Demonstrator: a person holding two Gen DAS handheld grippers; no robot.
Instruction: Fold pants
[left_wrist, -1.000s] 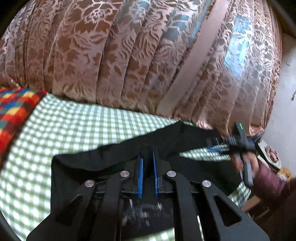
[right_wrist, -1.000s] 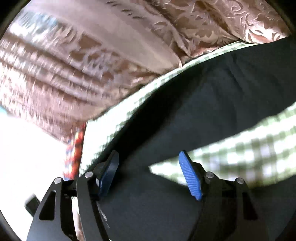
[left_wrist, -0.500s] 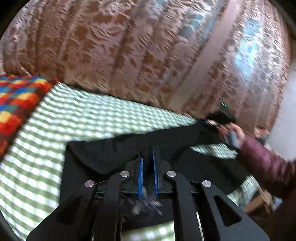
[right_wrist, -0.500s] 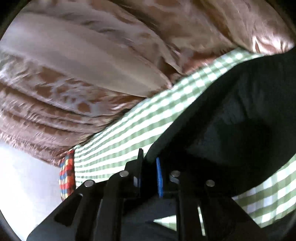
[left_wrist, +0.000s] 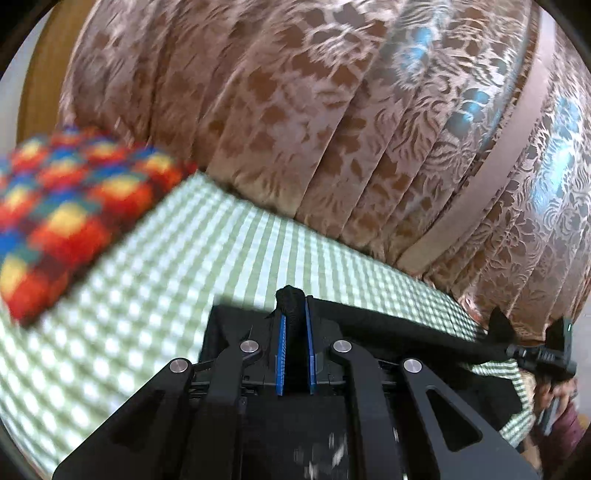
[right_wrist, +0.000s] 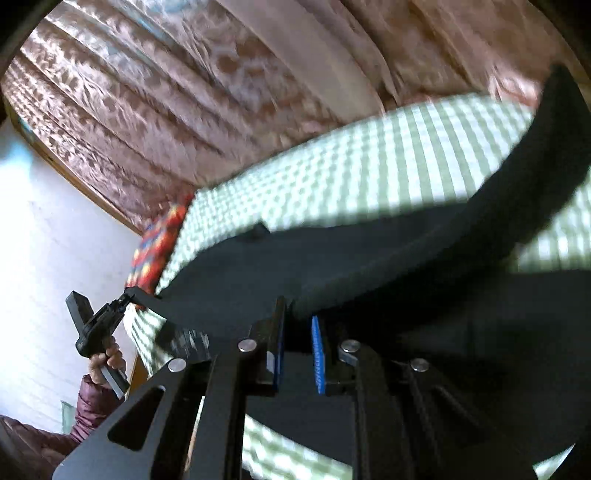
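Note:
Black pants (left_wrist: 388, 325) lie across a green-and-white checked bed sheet (left_wrist: 147, 295). My left gripper (left_wrist: 294, 317) is shut on a bunched fold of the pants, which sticks up between its blue pads. From there one edge runs taut to the right, where my right gripper (left_wrist: 508, 347) pinches it. In the right wrist view, my right gripper (right_wrist: 297, 328) is shut on dark pants cloth (right_wrist: 369, 258). Far left in that view, the left gripper (right_wrist: 127, 295) holds a corner, gripped by a hand (right_wrist: 107, 362). The rest of the pants hangs below, hidden by the gripper frames.
A brown patterned curtain (left_wrist: 332, 129) hangs right behind the bed. A bright multicoloured checked blanket (left_wrist: 55, 206) lies at the left end of the sheet. A white wall (right_wrist: 44, 240) and a maroon sleeve (right_wrist: 88, 406) show at the left of the right wrist view.
The right gripper's jaws closed from wide open onto the pants. Both hands have moved sideways, and the pants edge is now stretched between them. The multicoloured blanket looms larger in the left view.

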